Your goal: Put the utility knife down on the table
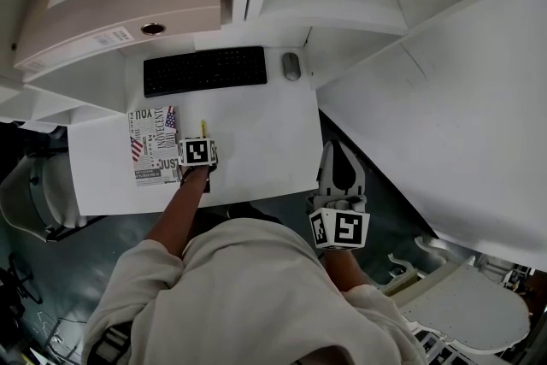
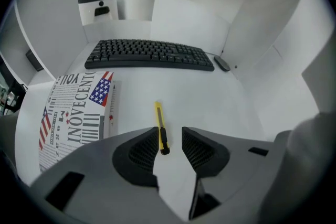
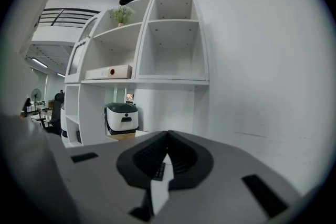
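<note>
yellow utility knife (image 2: 160,130), lying flat on white table (image 2: 210,97)

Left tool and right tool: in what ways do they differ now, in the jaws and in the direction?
The left tool has its jaws apart; the right tool has them together. The left tool points steeply down at the table, where the utility knife lies free, seen between its jaws; the right tool points almost level toward white shelves. Both hold nothing.

newsprint book (image 2: 79,113) reads "you", "inovecent", "just".
</note>
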The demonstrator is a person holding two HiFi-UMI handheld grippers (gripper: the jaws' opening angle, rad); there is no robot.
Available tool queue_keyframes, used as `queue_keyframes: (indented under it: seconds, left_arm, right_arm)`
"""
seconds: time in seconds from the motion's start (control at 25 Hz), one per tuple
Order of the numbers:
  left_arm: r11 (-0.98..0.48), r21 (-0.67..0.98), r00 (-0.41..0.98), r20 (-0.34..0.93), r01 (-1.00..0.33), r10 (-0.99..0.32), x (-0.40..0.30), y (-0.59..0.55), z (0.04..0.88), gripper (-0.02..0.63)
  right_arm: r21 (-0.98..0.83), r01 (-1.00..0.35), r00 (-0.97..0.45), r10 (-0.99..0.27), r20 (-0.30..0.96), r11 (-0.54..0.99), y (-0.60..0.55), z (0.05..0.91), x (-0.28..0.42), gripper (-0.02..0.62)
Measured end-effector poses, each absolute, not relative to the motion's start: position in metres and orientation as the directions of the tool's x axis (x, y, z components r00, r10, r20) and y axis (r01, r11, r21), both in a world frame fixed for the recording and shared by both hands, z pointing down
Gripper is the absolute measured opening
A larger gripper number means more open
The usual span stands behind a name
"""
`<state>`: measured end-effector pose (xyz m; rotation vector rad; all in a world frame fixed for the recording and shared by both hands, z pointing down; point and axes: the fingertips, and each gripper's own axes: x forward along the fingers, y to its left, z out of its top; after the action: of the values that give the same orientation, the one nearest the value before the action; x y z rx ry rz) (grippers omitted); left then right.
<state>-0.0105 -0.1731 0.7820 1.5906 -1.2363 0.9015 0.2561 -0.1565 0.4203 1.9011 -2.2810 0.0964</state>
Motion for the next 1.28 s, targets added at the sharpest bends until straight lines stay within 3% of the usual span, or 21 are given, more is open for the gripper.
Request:
queue_keyframes:
  seconds: [0.6,0.96,1.28]
  left_arm:
    - [-0.316,0.192,0.351,0.732,-0.929,-0.585,-0.019,-0.196,0.659,0.138]
    - [-0.445,0.099,0.436,0.468,-0.89,-0.768,-0.031,-0.198,0.559,0.103]
    - [-0.475,0.035,0.466,0.268,-0.879,-0.843,-0.058,-0.182,0.487,0.071]
  right_arm:
    - [0.057,-0.984,-0.159,-0.98,0.122,0.167,-0.137,0.4,0.224,0.003]
    - [0.077,-0.988,-0.127,-0.988,0.091,0.134,-0.117,0.383,0.199,0.003]
    - [0.086,-0.992,-0.084,-0.994,0.069,0.09,-0.095,0.373,0.18,0.003]
